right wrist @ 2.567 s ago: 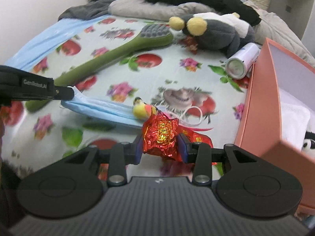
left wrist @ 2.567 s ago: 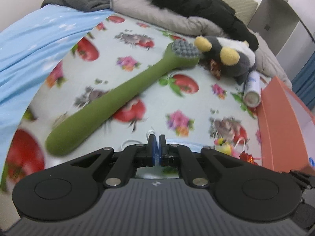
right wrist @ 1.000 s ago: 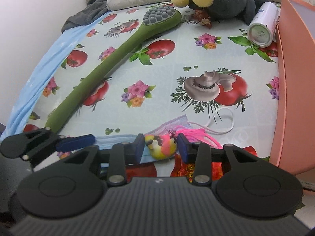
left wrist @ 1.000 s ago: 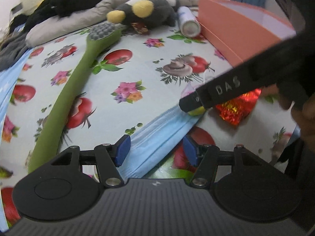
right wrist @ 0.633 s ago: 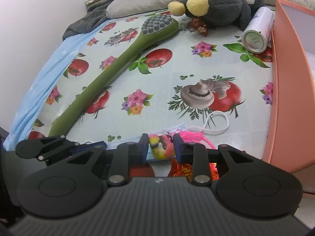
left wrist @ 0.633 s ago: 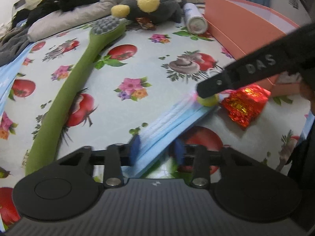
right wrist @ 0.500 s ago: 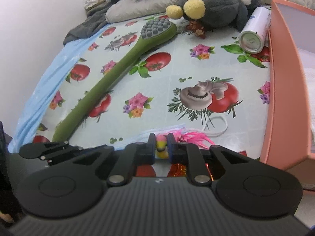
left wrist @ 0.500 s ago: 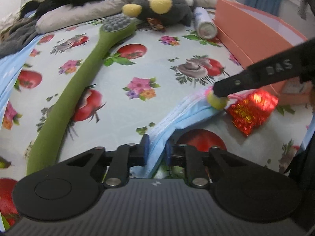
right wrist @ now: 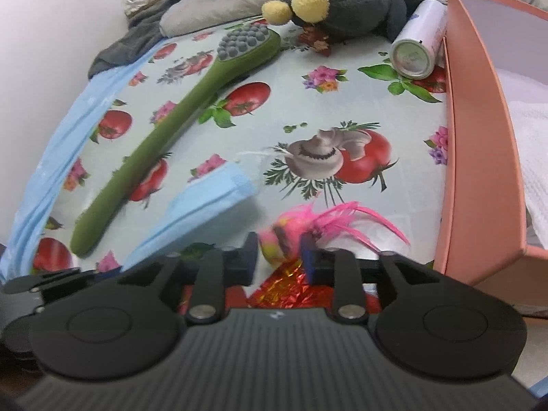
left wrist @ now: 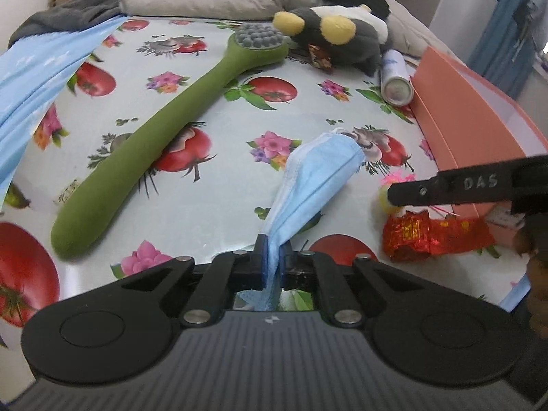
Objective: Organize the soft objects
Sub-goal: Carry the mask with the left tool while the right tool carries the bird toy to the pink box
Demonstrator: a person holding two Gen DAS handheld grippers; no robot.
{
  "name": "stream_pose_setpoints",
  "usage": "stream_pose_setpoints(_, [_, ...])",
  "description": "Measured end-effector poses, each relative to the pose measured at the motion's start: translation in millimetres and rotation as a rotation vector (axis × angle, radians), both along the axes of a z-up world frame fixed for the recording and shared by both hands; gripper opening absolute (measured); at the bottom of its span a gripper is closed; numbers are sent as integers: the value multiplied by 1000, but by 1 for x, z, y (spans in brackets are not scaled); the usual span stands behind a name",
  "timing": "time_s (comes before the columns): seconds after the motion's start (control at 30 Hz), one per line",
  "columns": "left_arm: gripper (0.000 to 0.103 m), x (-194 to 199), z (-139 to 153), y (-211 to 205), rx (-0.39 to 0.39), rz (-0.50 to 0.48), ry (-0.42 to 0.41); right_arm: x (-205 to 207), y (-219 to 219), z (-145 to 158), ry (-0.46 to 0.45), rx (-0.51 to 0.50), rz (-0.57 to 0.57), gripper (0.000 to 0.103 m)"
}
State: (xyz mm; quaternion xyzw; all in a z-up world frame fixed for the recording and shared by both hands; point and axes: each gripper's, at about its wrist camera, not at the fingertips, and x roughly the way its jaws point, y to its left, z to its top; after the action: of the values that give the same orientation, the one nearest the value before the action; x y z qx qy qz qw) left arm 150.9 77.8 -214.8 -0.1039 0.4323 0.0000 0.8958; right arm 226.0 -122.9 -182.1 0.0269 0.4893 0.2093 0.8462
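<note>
My left gripper is shut on one end of a blue face mask, whose other end hangs raised over the patterned bedsheet. The mask also shows in the right wrist view. My right gripper has its jaws opening around a small yellow-and-pink feather toy, which sits between the pads with a slight gap on the left side. The same toy shows at the tip of a right finger in the left wrist view. A crumpled red foil packet lies just below it.
An open orange box with a white towel inside stands at the right. A long green brush lies diagonally on the sheet. A grey plush toy and a white can lie at the back.
My left gripper closed on the mask and lifted it, rolling as it went. The right jaws squeezed the feather toy, then spread again.
</note>
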Motion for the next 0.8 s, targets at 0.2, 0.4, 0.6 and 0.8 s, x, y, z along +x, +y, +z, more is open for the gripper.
stream_pose_setpoints(0.2, [7,-3,-1,2,-33,35,-4,7,6,-12,0,-29,-2,40])
stream_pose_setpoints(0.4, [7,-2,-3,7,-67,62,-6,16,13,-14,-32,-42,-23,47])
stream_pose_setpoints(0.6, [7,-1,-5,9,-85,81,-10,19,22,-22,-50,-104,-17,46])
stream_pose_setpoints(0.8, [7,0,-4,9,-104,108,-15,16,24,-19,-78,-129,11,33])
